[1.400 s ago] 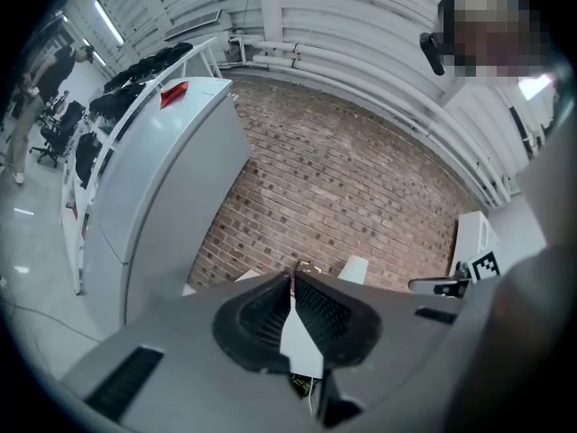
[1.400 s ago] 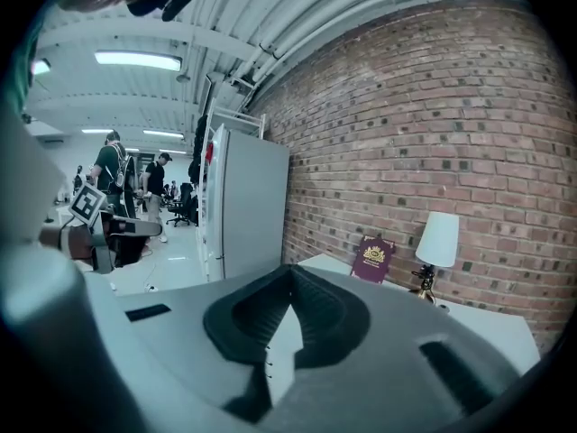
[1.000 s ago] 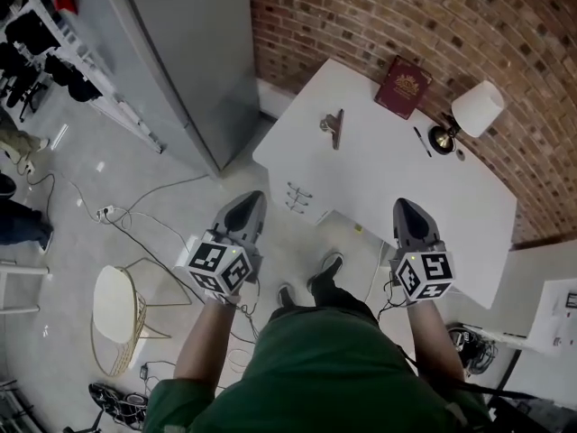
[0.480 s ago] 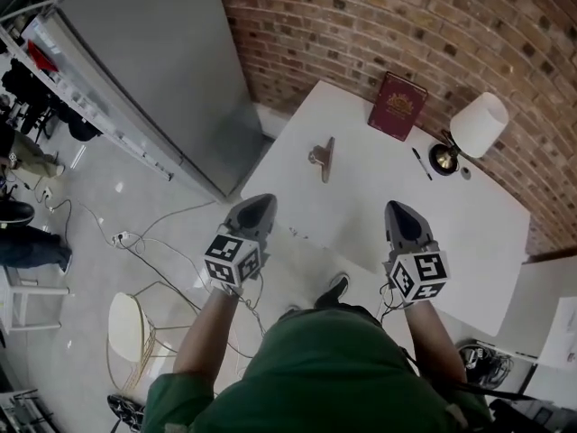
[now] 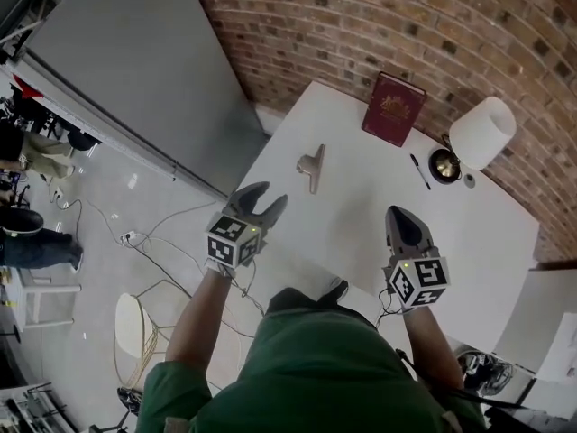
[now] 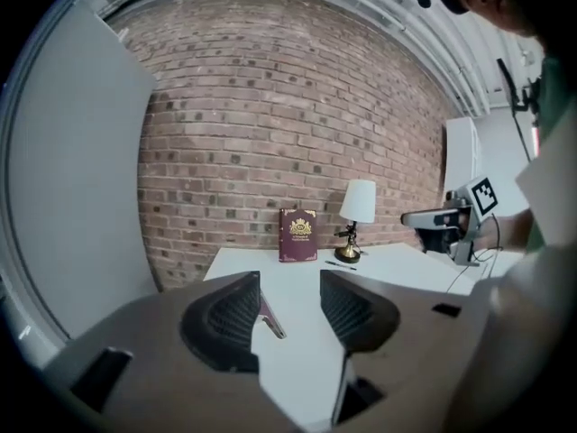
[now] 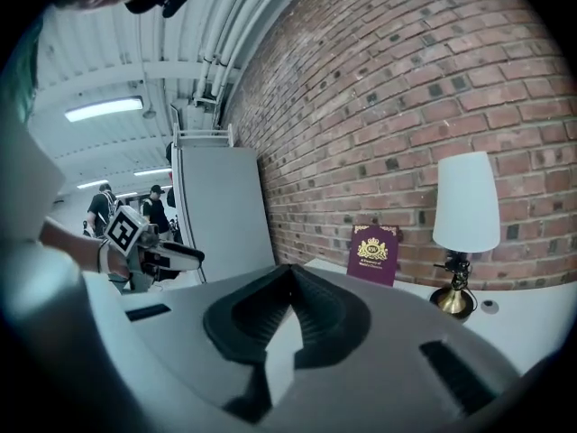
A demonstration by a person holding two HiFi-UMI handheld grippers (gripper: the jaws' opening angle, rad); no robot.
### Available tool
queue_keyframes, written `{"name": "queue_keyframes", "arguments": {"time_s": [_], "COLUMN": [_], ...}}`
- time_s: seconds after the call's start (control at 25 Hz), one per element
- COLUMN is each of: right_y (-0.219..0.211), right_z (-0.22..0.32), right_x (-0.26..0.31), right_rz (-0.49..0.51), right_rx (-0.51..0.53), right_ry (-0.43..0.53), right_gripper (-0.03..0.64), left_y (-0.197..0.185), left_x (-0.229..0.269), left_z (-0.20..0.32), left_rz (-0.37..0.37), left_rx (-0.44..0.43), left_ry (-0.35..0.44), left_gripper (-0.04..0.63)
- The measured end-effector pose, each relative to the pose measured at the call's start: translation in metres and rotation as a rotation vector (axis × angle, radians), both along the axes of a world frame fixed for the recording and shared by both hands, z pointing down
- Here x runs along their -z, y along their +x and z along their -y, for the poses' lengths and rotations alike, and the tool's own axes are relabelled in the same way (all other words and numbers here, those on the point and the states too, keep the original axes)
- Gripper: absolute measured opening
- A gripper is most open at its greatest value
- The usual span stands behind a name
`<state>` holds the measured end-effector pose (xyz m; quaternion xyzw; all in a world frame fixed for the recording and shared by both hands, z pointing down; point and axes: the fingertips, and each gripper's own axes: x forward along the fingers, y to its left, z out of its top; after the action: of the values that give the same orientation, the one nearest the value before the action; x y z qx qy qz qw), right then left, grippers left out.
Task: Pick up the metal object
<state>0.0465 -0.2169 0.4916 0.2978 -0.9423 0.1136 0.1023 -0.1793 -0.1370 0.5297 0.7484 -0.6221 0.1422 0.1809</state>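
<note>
Head view: the left gripper (image 5: pixel 271 197), centre-left at the near edge of the white table (image 5: pixel 379 197), has just spread its jaws partway, nothing between them, and both grippers have come closer, probably readying a grasp. The small tan metal clip-like object (image 5: pixel 312 167) lies untouched just above it. The right gripper (image 5: pixel 398 213), lower right, is closed and empty. In the left gripper view a jaw covers part of the object

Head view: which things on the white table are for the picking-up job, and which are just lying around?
For the job: the small tan metal clip-shaped object; the left hand-held gripper, its jaws have just been opening, nothing between them.
Just lying about: the dark red hardback book; the brass lamp with white shade; the black pen.
</note>
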Motion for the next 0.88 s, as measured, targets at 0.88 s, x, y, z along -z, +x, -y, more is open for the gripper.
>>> {"name": "queue_keyframes", "arguments": {"time_s": [0.88], "right_y": [0.041], "right_z": [0.001], "right_x": [-0.026], "right_rz": [-0.11], "right_rx": [-0.422], "right_ry": [-0.093], "right_gripper": [0.003], "left_y": [-0.032], "left_x": [-0.171], "left_z": [0.12], "left_rz": [0.441], "left_rx": [-0.643], "left_ry": [-0.319], "left_gripper": [0.295]}}
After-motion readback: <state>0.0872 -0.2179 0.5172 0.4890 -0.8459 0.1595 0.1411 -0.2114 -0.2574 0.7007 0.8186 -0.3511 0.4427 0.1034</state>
